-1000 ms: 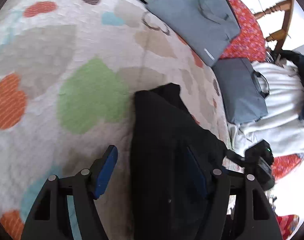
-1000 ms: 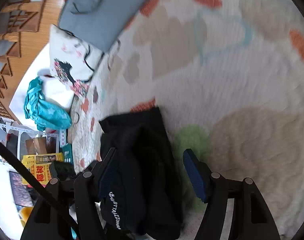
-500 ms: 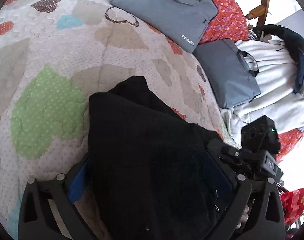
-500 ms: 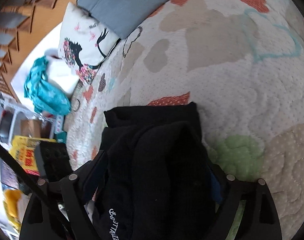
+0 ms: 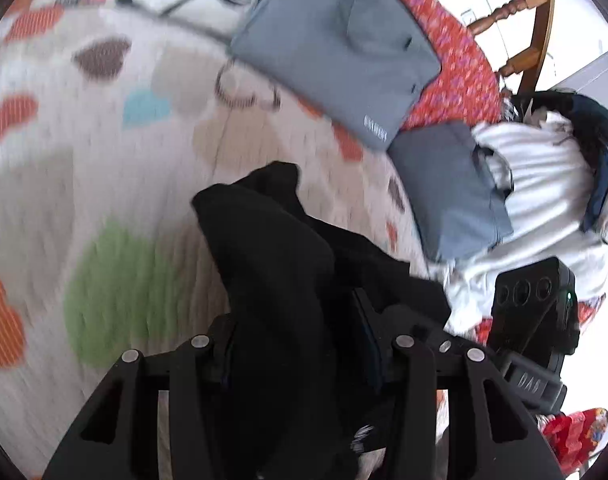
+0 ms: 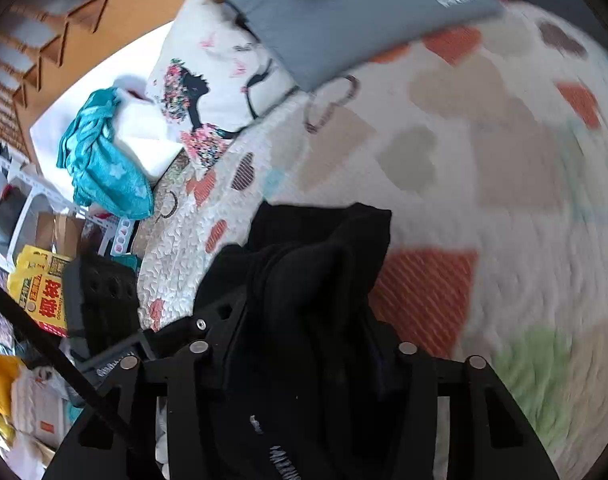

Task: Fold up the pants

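Black pants point(image 5: 264, 232) lie folded and bunched on a quilt printed with hearts point(image 5: 104, 160). My left gripper point(image 5: 296, 344) has the pants' near edge between its closing jaws, and the fabric fills the gap between both pads. In the right wrist view the pants point(image 6: 324, 248) rise in a hump. My right gripper point(image 6: 308, 332) is also closing, with thick folds of the cloth packed between its fingers. White lettering on the waistband point(image 6: 282, 460) shows low in this view. Each view shows the other gripper's black body beside the pants.
Two grey laptop bags point(image 5: 336, 52) point(image 5: 448, 188) lie at the quilt's far side, with white clothing point(image 5: 544, 184) and a wooden chair point(image 5: 520, 20) beyond. A printed pillow point(image 6: 216, 80) and teal cloth point(image 6: 104, 160) sit off the bed's other edge, above shelves of clutter.
Both grippers went from open beside the pants to closed around the fabric. Both have risen, and the cloth has bunched up between the fingers.
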Demonstrator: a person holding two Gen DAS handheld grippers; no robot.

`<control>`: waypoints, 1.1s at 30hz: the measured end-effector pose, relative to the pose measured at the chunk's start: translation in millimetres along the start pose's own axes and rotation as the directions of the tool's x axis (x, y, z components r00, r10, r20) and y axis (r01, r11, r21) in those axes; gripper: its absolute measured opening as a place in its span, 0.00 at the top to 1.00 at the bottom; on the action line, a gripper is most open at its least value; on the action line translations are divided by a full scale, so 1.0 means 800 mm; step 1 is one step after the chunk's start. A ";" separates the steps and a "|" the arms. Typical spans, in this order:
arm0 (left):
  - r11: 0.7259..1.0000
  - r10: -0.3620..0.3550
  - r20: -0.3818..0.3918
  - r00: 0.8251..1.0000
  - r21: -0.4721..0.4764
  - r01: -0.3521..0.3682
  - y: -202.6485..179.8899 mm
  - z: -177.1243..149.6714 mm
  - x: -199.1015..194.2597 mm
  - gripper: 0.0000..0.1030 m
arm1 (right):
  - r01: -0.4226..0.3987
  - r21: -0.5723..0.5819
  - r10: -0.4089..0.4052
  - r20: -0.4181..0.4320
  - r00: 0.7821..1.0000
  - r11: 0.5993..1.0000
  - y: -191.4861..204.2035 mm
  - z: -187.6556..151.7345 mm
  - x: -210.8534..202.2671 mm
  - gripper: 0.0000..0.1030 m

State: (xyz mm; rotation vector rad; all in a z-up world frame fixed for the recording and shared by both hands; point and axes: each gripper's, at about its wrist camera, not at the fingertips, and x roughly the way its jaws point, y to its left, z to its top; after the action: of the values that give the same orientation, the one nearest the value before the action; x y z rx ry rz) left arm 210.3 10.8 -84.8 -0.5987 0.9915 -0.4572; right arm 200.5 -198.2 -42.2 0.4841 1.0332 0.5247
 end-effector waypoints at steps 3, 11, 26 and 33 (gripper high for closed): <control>0.998 0.048 0.046 0.998 0.041 -0.049 -0.009 0.033 -0.001 0.55 | 0.014 -0.014 -0.014 0.012 1.000 1.000 0.006 0.028 0.012 0.50; 0.957 0.290 0.064 0.955 0.002 -0.291 0.050 0.074 0.051 0.55 | 0.268 0.045 -0.267 -0.018 0.963 0.962 -0.069 0.061 0.064 0.43; 0.978 0.192 0.052 0.980 -0.096 -0.186 0.046 0.038 -0.004 0.54 | -0.166 0.173 0.148 0.114 0.982 0.971 -0.071 0.061 -0.005 0.28; 0.964 0.263 0.025 0.964 0.042 -0.264 0.029 0.016 0.018 0.49 | -0.124 0.247 0.126 0.006 0.992 0.961 -0.082 0.048 0.035 0.28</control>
State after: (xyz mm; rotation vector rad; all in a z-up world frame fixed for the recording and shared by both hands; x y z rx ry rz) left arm 229.9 22.6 -103.5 -0.4220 1.0235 -0.2361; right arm 258.1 -236.9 -84.3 0.7725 1.0884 0.5126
